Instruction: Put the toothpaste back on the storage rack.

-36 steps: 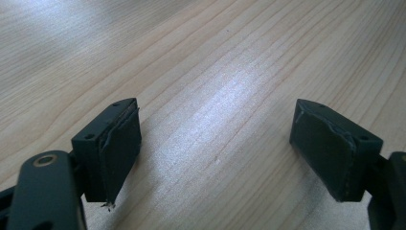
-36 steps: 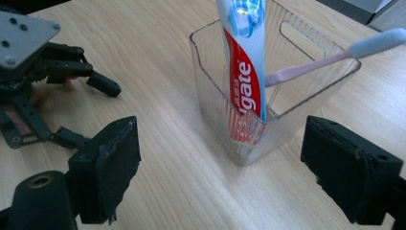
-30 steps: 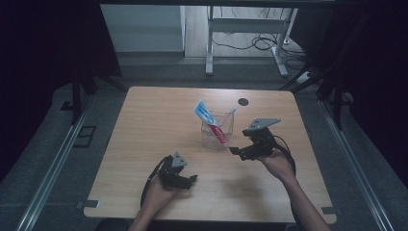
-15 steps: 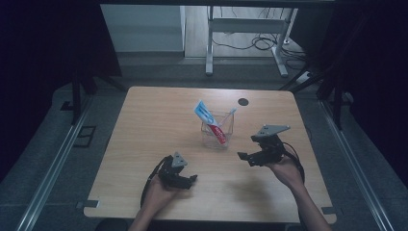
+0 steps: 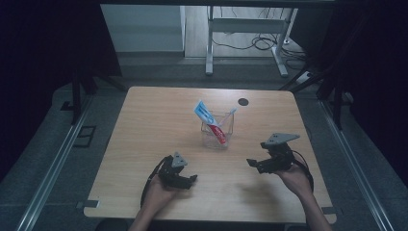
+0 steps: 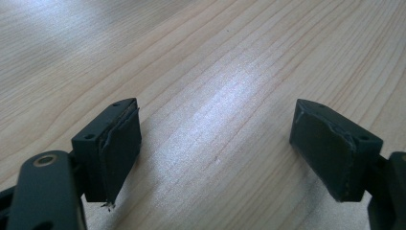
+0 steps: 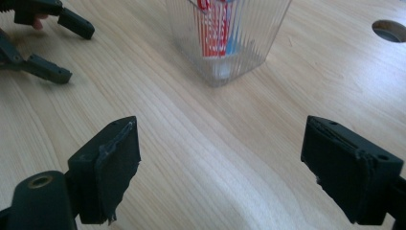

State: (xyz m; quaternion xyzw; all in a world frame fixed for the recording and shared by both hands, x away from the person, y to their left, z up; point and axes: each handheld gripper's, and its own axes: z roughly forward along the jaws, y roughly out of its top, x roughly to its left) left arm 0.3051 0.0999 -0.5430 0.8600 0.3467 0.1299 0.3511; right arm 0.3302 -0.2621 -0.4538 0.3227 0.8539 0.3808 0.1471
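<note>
The cup (image 5: 217, 130) with the tube (image 5: 210, 121) stands mid-worktop, toward the far edge, and both the left gripper (image 5: 182, 177) and right gripper (image 5: 255, 164) have wide-spread, empty jaws, so a clumsy reach could tip it over.

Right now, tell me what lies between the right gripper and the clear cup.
Nothing but bare wooden table. In the right gripper view, the stretch from the open right gripper to the clear cup holds only wood grain.
</note>
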